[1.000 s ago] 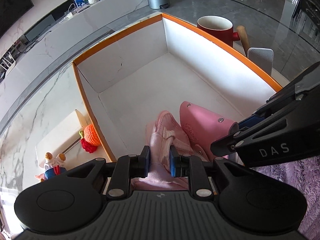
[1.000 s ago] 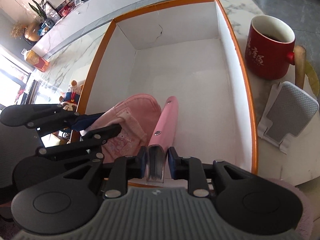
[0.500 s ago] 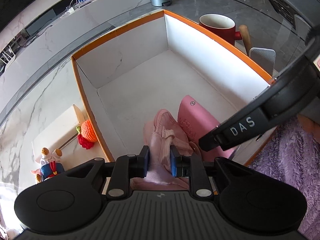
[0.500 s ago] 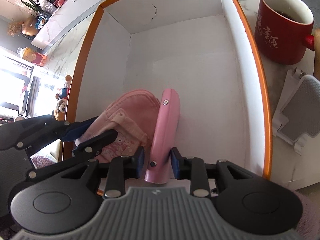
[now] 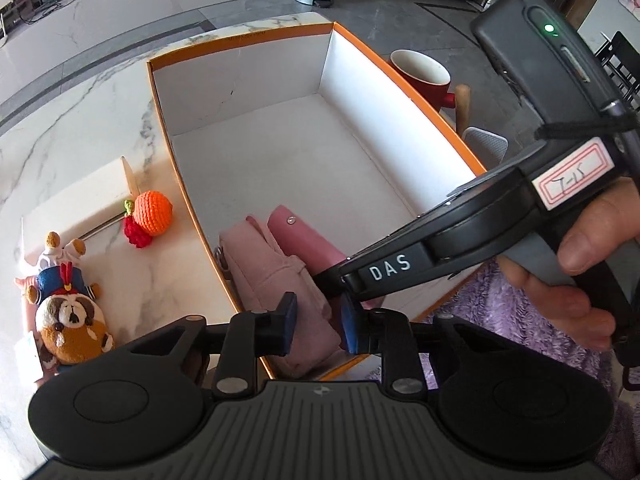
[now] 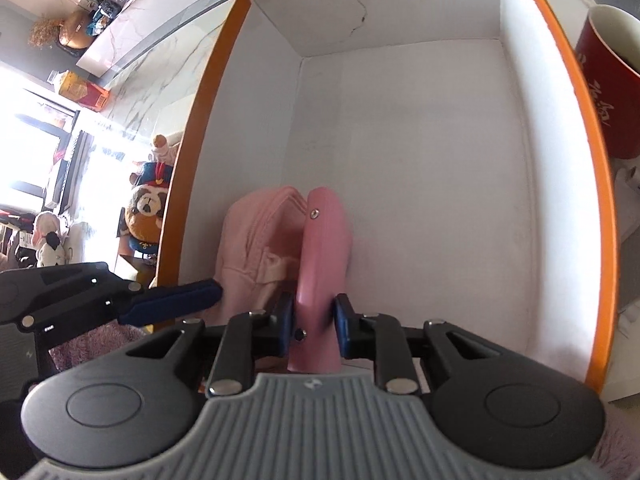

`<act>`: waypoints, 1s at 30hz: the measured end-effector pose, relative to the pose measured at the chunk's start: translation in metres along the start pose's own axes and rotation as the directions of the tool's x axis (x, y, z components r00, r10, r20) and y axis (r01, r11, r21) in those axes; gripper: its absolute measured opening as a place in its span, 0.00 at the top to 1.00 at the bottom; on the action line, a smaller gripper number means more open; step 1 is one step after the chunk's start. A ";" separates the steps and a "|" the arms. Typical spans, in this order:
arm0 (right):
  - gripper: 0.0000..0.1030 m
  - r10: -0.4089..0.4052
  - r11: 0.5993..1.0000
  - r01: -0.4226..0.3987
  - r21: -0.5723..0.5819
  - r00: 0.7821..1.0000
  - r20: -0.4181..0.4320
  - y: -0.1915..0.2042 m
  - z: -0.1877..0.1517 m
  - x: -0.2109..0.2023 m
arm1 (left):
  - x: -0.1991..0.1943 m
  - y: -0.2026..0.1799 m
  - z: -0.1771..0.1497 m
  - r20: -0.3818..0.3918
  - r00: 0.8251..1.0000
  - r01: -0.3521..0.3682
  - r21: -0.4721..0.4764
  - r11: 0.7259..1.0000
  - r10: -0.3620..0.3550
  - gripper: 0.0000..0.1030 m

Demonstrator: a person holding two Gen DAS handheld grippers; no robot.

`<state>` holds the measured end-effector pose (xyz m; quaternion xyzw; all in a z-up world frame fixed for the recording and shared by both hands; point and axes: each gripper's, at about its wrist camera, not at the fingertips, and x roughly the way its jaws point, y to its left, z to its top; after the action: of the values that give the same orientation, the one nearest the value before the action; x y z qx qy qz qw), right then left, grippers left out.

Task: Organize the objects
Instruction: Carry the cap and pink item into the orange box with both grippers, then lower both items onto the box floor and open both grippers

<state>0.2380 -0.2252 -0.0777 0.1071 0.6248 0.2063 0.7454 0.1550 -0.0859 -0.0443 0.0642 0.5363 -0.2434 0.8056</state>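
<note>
An orange-rimmed white box (image 5: 240, 36) stands on the marble table. In its near corner stand a pink fabric pouch (image 5: 264, 264) and a smooth pink wallet (image 5: 308, 240), side by side. My left gripper (image 5: 316, 330) is open, lifted above the pouch. My right gripper (image 6: 314, 330) is open, with its pads on either side of the wallet (image 6: 324, 248) and small gaps showing. The pouch (image 6: 256, 240) leans against the left wall, with a left finger (image 6: 176, 306) beside it.
Left of the box lie a crocheted orange (image 5: 152, 212), a raccoon plush (image 5: 70, 328) and a cream board (image 5: 76, 196). A red mug (image 5: 420, 76) and a grey stand (image 5: 486, 146) sit right of the box. A purple fuzzy cloth (image 5: 500, 312) is at the near edge.
Both grippers let go: the left opened and rose off the pouch, the right opened around the wallet. Both views pulled back and up.
</note>
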 end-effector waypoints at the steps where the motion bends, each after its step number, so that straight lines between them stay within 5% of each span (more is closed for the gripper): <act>1: 0.78 -0.016 1.000 0.016 -0.011 1.000 0.003 0.003 -0.001 -0.001 | -0.005 0.000 -0.002 0.012 1.000 -0.003 0.006 1.000 0.003 0.71; 4: 0.78 -0.039 0.999 0.039 -0.031 0.999 0.010 0.009 -0.001 0.000 | -0.017 0.001 -0.007 0.046 0.999 -0.005 0.024 1.000 0.004 0.68; 9: 0.75 -0.042 0.999 0.042 -0.010 0.999 0.011 0.008 -0.003 0.001 | -0.035 0.006 -0.019 0.113 0.993 -0.021 0.038 0.999 0.017 0.47; 21: 0.75 0.000 0.998 -0.002 0.069 0.999 0.034 0.000 -0.011 -0.008 | -0.024 0.039 -0.031 0.129 0.991 0.058 -0.111 0.992 -0.043 0.46; 30: 0.79 0.046 0.982 -0.059 0.177 0.996 0.076 -0.005 -0.019 -0.005 | -0.009 0.036 -0.035 0.104 0.992 0.075 -0.106 0.992 -0.064 0.56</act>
<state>0.2199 -0.2336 -0.0787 0.1975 0.6106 0.1651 0.7489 0.1399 -0.0385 -0.0562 -0.0111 0.5094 -0.2445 0.8250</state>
